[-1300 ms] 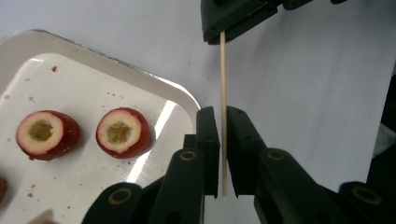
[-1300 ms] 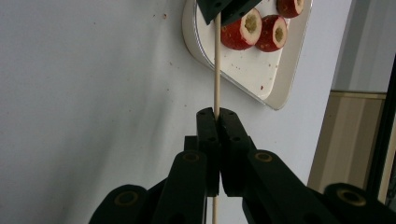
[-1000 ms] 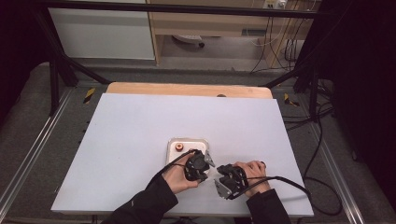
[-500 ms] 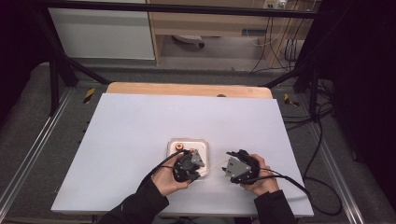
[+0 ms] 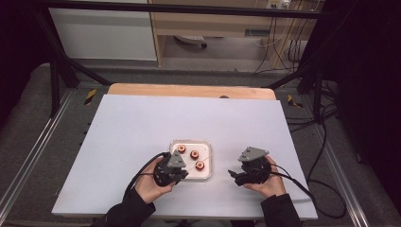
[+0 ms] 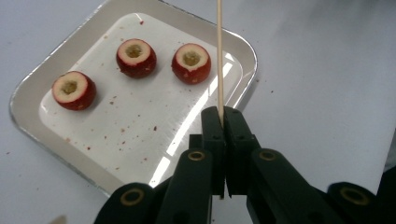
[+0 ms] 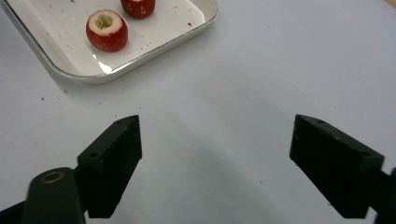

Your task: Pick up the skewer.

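A shallow silver tray (image 5: 191,141) (image 6: 244,47) lies near the table's front and holds three red cored fruits (image 5: 194,154) (image 6: 136,57). My left gripper (image 5: 181,175) (image 6: 223,116) is at the tray's front left corner. It is shut on a thin wooden skewer (image 6: 219,56), which rises past the tray's edge. My right gripper (image 5: 234,175) (image 7: 217,140) hovers over bare table to the right of the tray. Its jaws have just been opening and stand wide apart with nothing between them. In the right gripper view, one fruit (image 7: 107,30) and the tray's corner (image 7: 140,58) lie ahead at the upper left.
The white table top (image 5: 142,127) stretches far beyond the tray to the left, right and back. A wooden board edge (image 5: 189,90) runs along its rear. Cables (image 5: 302,187) trail off the front right. Red crumbs speckle the tray floor.
The two grippers, close together in front of the tray a second ago, have drawn apart: the left slid left, the right moved right. The tray and fruits now lie uncovered.
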A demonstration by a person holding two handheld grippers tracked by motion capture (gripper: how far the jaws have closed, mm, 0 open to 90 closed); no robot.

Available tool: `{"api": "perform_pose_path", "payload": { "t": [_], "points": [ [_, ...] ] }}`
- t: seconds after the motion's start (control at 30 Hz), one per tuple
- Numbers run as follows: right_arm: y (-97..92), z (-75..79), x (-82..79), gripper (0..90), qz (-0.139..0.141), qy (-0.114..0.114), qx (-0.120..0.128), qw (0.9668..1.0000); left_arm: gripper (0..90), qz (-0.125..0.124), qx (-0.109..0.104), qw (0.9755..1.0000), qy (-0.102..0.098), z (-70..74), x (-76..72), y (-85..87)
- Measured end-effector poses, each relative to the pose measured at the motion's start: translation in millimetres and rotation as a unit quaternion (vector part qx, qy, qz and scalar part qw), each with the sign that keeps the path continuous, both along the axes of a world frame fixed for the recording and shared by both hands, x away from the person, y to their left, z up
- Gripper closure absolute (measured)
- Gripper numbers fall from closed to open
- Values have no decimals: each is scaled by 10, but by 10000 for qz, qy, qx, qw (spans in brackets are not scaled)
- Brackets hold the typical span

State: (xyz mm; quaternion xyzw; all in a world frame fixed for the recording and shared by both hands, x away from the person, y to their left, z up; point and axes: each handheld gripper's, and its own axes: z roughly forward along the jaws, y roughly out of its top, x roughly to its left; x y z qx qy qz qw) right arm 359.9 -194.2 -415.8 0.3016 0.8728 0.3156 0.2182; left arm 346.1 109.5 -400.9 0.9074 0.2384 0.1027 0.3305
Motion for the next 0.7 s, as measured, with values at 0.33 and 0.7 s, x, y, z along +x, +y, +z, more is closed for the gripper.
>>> {"api": "perform_pose_path", "payload": {
  "t": [0.33, 0.7],
  "points": [
    [54, 78, 75, 57, -276, 608, 541, 9963, 883, 288, -307, 9991, -105, -39, -46, 253],
    [272, 170, 173, 25, -272, 841, 740, 9933, 884, 630, -635, 9959, -142, -123, -88, 531]
  ]
}}
